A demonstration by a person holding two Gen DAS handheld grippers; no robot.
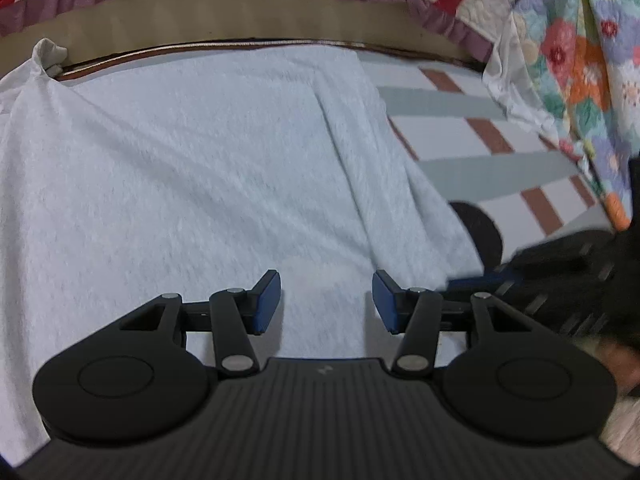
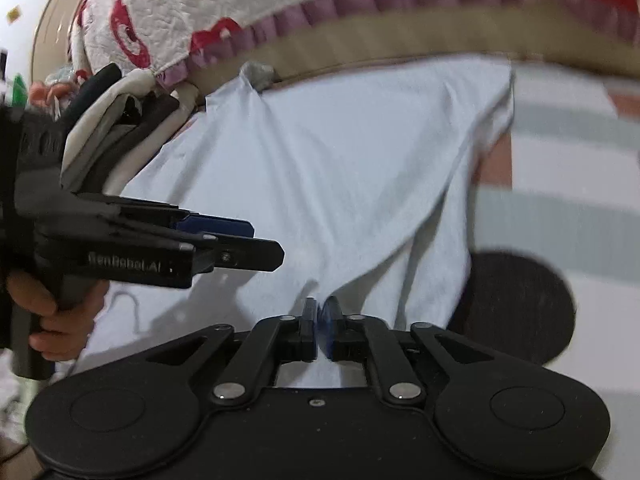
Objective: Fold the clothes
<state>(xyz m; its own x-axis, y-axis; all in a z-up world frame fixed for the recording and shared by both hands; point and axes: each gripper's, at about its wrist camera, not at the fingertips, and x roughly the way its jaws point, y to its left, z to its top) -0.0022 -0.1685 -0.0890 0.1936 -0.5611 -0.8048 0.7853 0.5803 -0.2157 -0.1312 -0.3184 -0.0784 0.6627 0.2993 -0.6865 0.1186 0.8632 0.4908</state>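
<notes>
The pale blue garment (image 1: 200, 168) is running off the left and bottom edges of the left wrist view, and the left gripper (image 1: 326, 300) body is covering its near hem. Over on the right the right gripper (image 1: 560, 280) is smearing into a dark blur, so its fingers aren't readable there. A black round patch (image 1: 482, 232) is peeking out from under the cloth, half hidden, can't tell what it is. In the right wrist view the pinched fold is disappearing between the fingers (image 2: 308, 320), and the hand (image 2: 60, 320) on the other gripper's handle is getting cut by the left edge. The quilt (image 2: 240, 0) up top is blurring too.
</notes>
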